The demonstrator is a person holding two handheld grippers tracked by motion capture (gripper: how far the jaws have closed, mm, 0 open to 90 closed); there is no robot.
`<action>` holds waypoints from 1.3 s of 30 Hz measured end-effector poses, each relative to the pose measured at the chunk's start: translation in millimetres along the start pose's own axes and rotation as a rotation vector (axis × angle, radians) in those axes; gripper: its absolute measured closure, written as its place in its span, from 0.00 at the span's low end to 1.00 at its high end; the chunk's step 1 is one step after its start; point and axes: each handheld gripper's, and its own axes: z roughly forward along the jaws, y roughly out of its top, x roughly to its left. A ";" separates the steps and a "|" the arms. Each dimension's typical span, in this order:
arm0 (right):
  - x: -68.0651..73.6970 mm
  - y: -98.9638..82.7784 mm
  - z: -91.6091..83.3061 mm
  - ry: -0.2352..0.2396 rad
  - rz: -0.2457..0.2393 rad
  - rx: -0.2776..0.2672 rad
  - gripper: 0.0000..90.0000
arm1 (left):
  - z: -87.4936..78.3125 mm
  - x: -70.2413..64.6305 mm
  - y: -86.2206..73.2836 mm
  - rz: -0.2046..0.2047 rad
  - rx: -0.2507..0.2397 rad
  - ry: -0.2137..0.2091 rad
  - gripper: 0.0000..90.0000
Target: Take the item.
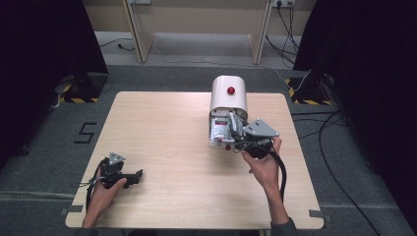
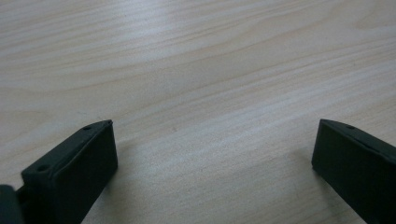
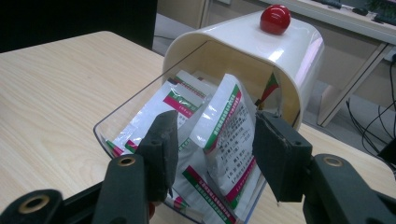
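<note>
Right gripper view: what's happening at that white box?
A person's right hand-held gripper is at the open front of the white curved-top plastic box with a red knob, its jaws straddling an upright white sachet with green-and-red stripes among others inside. Whether the pads press it isn't clear. The left hand-held gripper rests open on the pale wooden table.

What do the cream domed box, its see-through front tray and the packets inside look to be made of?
Cream domed box: glossy moulded plastic, judging by its highlights. Clear front tray: transparent plastic, probably acrylic; the wooden table shows through it. White printed packets: creased, slightly shiny film or coated paper, which one is unclear.
</note>
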 end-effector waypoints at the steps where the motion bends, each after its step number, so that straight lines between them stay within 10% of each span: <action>1: 0.5 0.8 1.0 -0.004 -0.004 0.003 0.58 | 0.0 0.0 0.0 0.000 0.000 0.000 0.00; 21: -3.7 0.7 26.3 -0.094 -0.026 0.081 0.68 | 0.0 0.0 0.0 0.000 0.000 0.000 0.00; 39: -10.2 1.9 6.7 -0.049 -0.021 -0.034 0.94 | 0.0 0.0 0.0 0.000 0.000 0.000 0.00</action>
